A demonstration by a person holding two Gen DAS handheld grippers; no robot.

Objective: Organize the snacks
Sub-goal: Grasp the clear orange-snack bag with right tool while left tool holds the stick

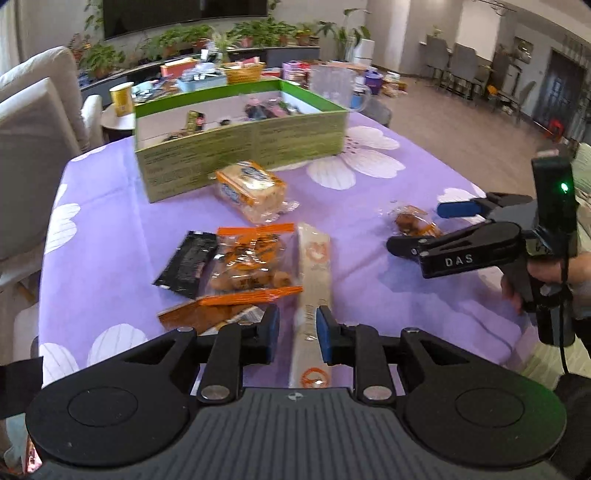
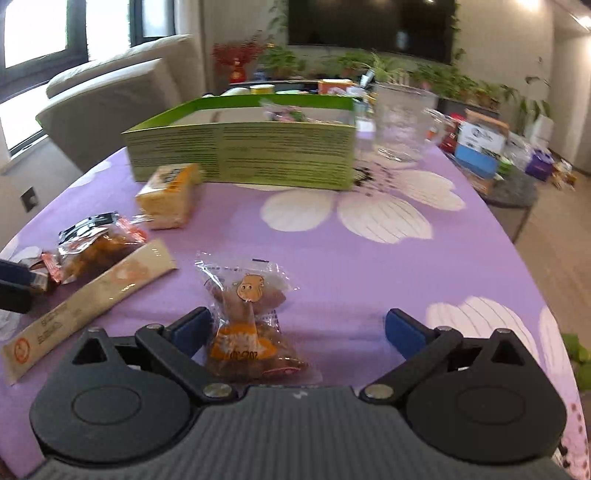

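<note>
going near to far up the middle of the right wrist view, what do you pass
right gripper → clear cartoon-face snack bag → bare purple tablecloth → white flower print → green box → plants → dark tv screen

The green box (image 1: 240, 147) stood across the far side of the table, its long wall closing off that way at table level; its top was open. A clear pitcher (image 2: 402, 122) stood just beside the box's right end. In front of the box, the bread pack (image 1: 253, 190) lay close to the wall. Left of centre the black sachet (image 1: 186, 264), the orange-trimmed bag (image 1: 249, 266) and the long beige stick pack (image 1: 314, 280) lay touching or overlapping, leaving little room between them. To the right, the purple tablecloth (image 2: 369, 266) lay bare from the small clear snack bag (image 2: 247, 317) out to the table's edge.
</note>
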